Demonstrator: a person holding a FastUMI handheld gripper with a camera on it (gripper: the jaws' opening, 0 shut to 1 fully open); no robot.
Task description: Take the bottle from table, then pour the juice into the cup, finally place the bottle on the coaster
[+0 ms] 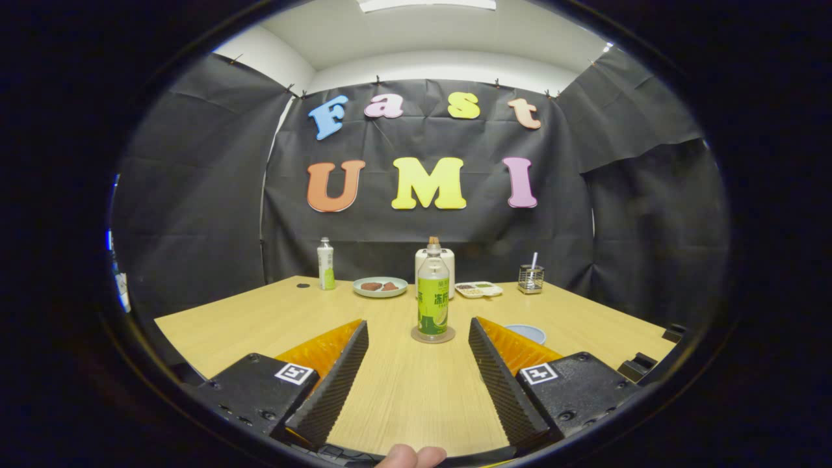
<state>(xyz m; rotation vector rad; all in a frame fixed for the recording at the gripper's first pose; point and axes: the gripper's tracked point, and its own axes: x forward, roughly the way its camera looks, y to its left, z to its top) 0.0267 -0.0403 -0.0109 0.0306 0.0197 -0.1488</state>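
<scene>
A clear bottle (433, 296) with a green label and green juice stands upright on a round coaster (433, 336) on the wooden table (260, 325). My gripper (418, 331) is open, its two fingers spread wide with nothing between them. The bottle stands just ahead of the fingertips, centred on the gap and apart from both. A pale blue cup (528, 333) sits low on the table just beyond the right finger, partly hidden by it.
Along the table's far edge stand a second white-and-green bottle (325, 264), a plate with brown food (380, 286), a white jar (434, 268) behind the bottle, a divided snack dish (478, 289) and a wire holder (531, 279). A person's fingertip (411, 456) shows below the fingers.
</scene>
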